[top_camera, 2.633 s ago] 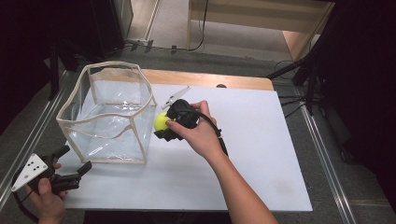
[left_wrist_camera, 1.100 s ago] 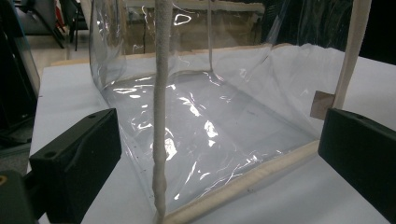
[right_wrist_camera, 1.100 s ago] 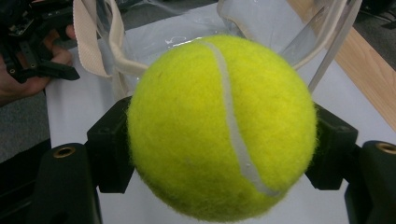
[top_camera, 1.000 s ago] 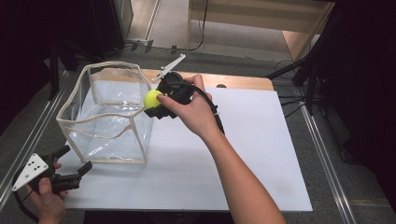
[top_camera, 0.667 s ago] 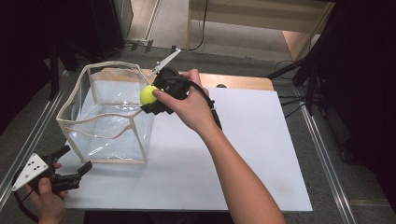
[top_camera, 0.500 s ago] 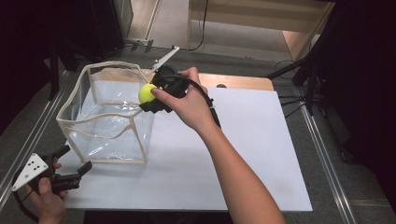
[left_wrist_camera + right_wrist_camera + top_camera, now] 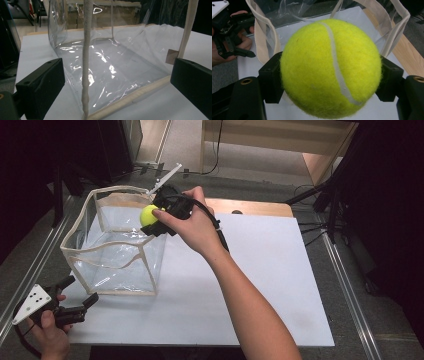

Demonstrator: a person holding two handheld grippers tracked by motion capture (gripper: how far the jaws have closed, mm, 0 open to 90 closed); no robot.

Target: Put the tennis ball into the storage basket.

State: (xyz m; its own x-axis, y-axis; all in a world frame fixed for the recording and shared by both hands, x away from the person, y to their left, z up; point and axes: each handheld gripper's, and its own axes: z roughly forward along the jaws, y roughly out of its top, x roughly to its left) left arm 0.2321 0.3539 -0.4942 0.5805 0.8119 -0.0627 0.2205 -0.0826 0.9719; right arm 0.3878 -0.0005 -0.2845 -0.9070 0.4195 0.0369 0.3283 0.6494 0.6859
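Observation:
A yellow tennis ball (image 7: 148, 214) (image 7: 330, 67) is clamped between the two black jaws of my right gripper (image 7: 150, 218) (image 7: 329, 80), held in the air just above the right rim of a clear plastic bag (image 7: 112, 240) (image 7: 269, 15) with beige edging. The bag stands upright and open on the white board (image 7: 250, 285). My left gripper (image 7: 80, 295) (image 7: 117, 77) rests low at the near left corner of the board. Its jaws stand wide apart with nothing between them, pointing at the bag's near corner seam (image 7: 86, 62).
A wooden table edge (image 7: 250, 206) shows behind the white board. Metal rails (image 7: 345, 285) run along both sides of the board. Black stands and cables (image 7: 325, 195) sit at the far right. The right half of the board lies bare.
My right gripper has carried the ball up and to the left, from beside the bag's right wall to above its rim. The left gripper has stayed still.

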